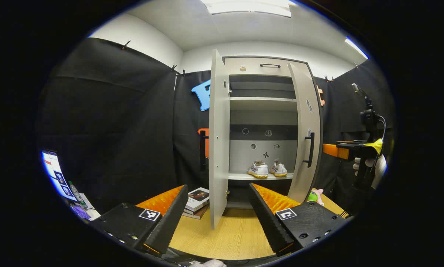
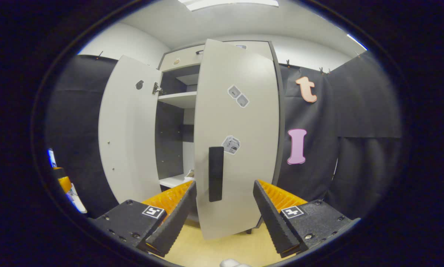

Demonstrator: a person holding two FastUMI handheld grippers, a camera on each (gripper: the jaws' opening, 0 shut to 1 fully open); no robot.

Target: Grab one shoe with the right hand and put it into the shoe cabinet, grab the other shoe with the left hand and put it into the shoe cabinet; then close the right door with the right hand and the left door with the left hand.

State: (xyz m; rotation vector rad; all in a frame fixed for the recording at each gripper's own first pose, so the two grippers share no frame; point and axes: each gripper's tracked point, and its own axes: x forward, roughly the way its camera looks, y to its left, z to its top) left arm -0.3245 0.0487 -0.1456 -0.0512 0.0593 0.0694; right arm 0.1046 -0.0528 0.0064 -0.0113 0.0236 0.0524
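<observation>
In the left gripper view the left gripper (image 1: 219,207) has its fingers spread wide with nothing between them, held above a pale wooden table (image 1: 229,237) in front of the shoe cabinet (image 1: 263,66). Both cabinet doors stand open: the left door (image 1: 218,141) is turned nearly edge-on, and the right door (image 1: 306,133) swings outward with a dark handle (image 1: 311,149) on it. The two shoes (image 1: 267,168), white with yellowish soles, sit side by side on the lower shelf (image 1: 261,177) inside the cabinet, heels toward the camera. A stack of books (image 1: 196,202) lies on the table just left of the left door, and a small green and pink object (image 1: 314,195) sits near the foot of the right door. Farther off to the right, the other gripper (image 1: 346,150) is held by a gloved hand (image 1: 370,165) at about the height of the right door's handle; whether its fingers touch the door cannot be told. In the right gripper view the right gripper (image 2: 224,207) is also wide open and empty, its fingers either side of the right door's (image 2: 237,148) handle (image 2: 216,173) but apart from it. Behind it the left door (image 2: 127,141) stands open, and part of a shoe (image 2: 189,173) shows on the shelf (image 2: 172,181).
</observation>
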